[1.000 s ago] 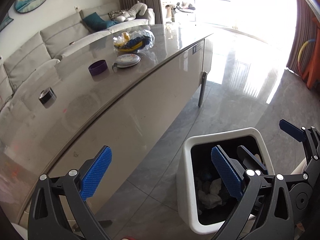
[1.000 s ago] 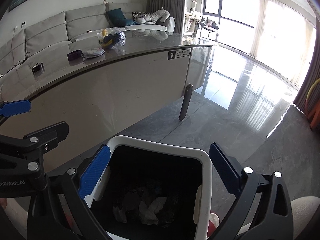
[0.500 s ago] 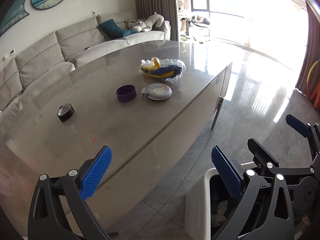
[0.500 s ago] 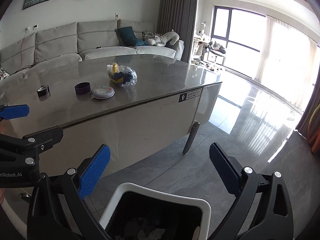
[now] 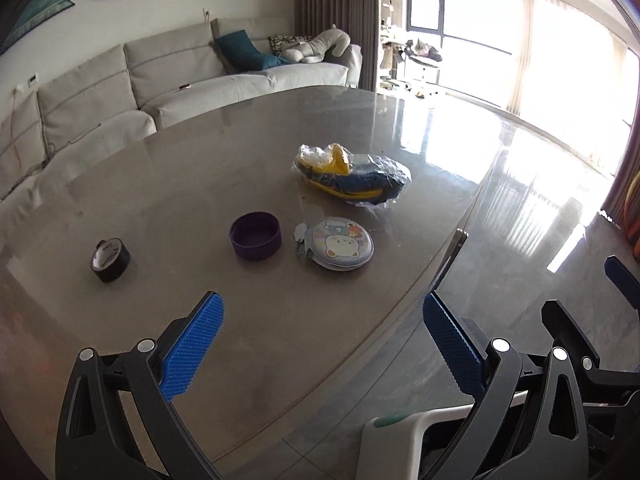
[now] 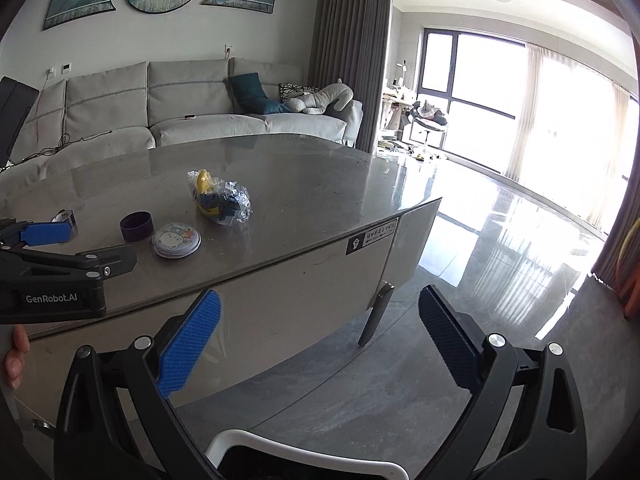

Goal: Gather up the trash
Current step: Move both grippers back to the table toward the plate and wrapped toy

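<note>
On the grey table (image 5: 160,184) lie a clear plastic bag with yellow and dark blue contents (image 5: 352,176) (image 6: 222,198), a round tin with a bear picture (image 5: 340,243) (image 6: 176,240), a purple cup-like ring (image 5: 255,236) (image 6: 136,226) and a roll of black tape (image 5: 110,260). My left gripper (image 5: 322,344) is open above the table's near edge, with nothing between its fingers. My right gripper (image 6: 318,340) is open too, held over the floor in front of the table. The white bin's rim (image 5: 404,428) (image 6: 304,454) shows at the bottom of both views.
A grey sofa (image 6: 180,108) with cushions runs behind the table. Glossy floor (image 6: 500,264) stretches right toward bright windows. The table's dark leg (image 6: 374,312) stands near the bin. A hand (image 6: 14,356) holds the left gripper's handle at the left edge.
Both grippers have risen and tilted up from over the bin toward the table. The bin has dropped to the bottom edge and the table items now fill the views. Both stay open.
</note>
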